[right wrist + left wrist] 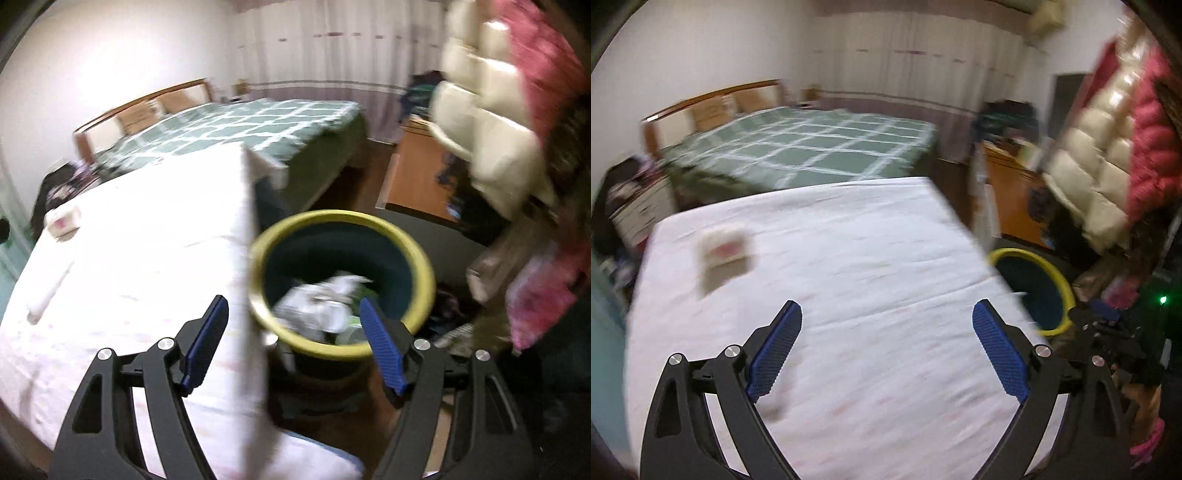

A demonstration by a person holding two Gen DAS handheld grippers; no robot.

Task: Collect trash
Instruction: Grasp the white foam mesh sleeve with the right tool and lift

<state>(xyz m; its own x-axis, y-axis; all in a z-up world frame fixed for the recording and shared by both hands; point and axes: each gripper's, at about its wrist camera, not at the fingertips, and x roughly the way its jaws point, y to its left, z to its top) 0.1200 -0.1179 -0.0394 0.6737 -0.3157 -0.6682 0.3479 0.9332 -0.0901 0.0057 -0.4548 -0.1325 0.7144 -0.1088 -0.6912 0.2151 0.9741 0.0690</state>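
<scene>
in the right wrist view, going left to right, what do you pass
small white and pink packet on the white cloth-covered table → dark bin with a yellow rim holding crumpled white trash → cream and pink puffer jackets hanging at the right

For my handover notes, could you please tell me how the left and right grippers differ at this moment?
The left gripper hangs over the white table, while the right gripper points past the table's edge at the yellow-rimmed bin. Crumpled trash lies ahead of the right one; bare cloth lies ahead of the left. Both are open and empty.
</scene>
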